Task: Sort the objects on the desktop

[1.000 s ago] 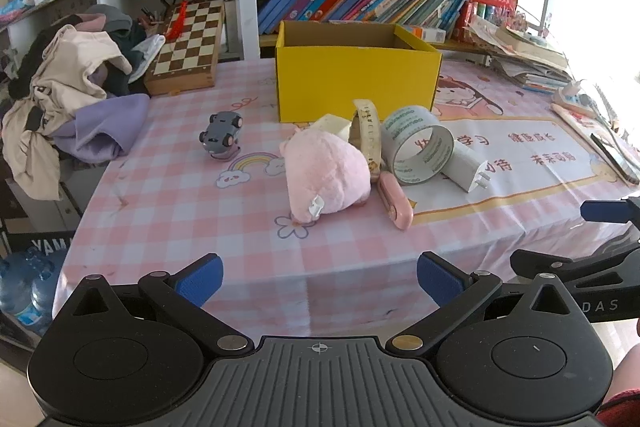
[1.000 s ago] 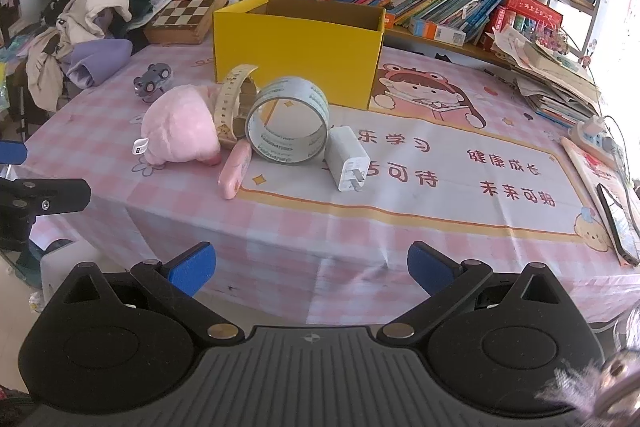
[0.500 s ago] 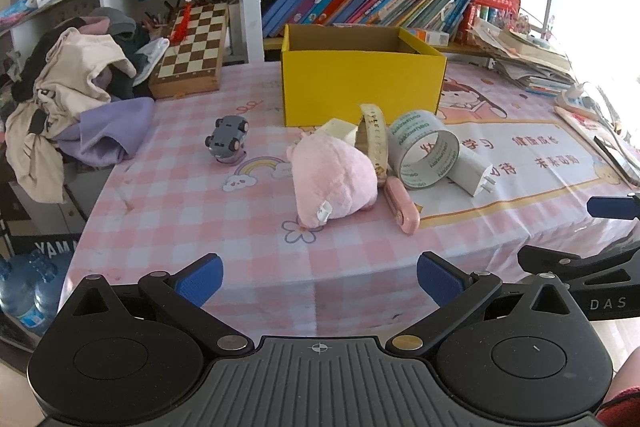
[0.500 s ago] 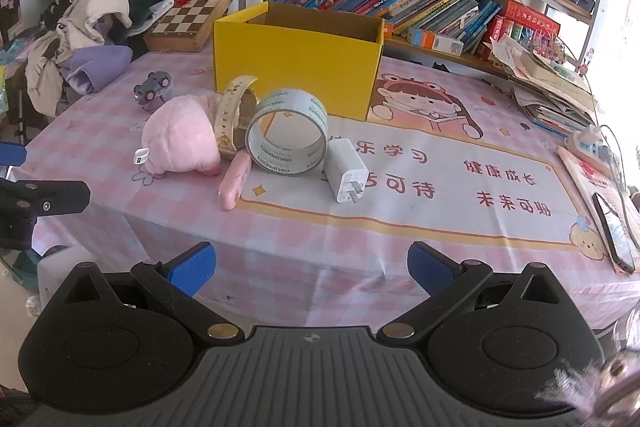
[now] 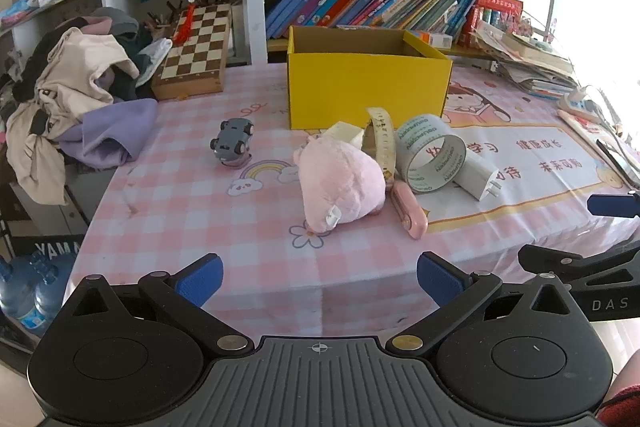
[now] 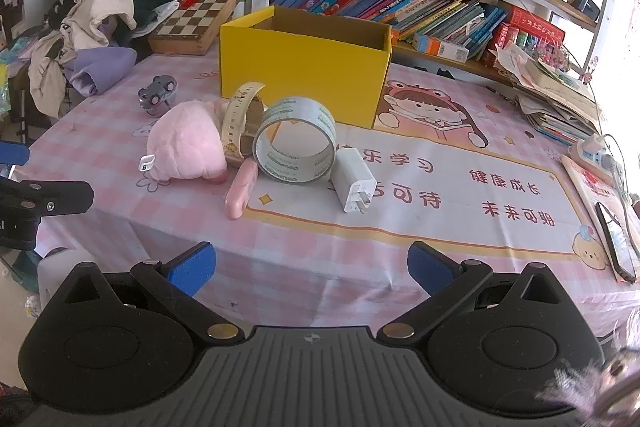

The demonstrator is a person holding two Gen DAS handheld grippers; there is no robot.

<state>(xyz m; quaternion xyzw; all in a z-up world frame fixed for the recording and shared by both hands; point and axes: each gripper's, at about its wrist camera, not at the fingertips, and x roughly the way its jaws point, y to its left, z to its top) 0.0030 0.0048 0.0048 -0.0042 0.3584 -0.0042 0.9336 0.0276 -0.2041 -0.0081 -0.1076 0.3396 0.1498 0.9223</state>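
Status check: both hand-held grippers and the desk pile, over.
Left hand-held gripper open, empty; right hand-held gripper the same. Plush, tape roll, charger clustered before the yellow box. Approach clear.

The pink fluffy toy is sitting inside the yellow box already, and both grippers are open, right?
Not quite. The pink fluffy toy lies on the tablecloth in front of the yellow box, as the right wrist view shows. The left gripper and right gripper are open.

"das" on the right gripper arm; "未来可期" and "健康成长" on the tablecloth.
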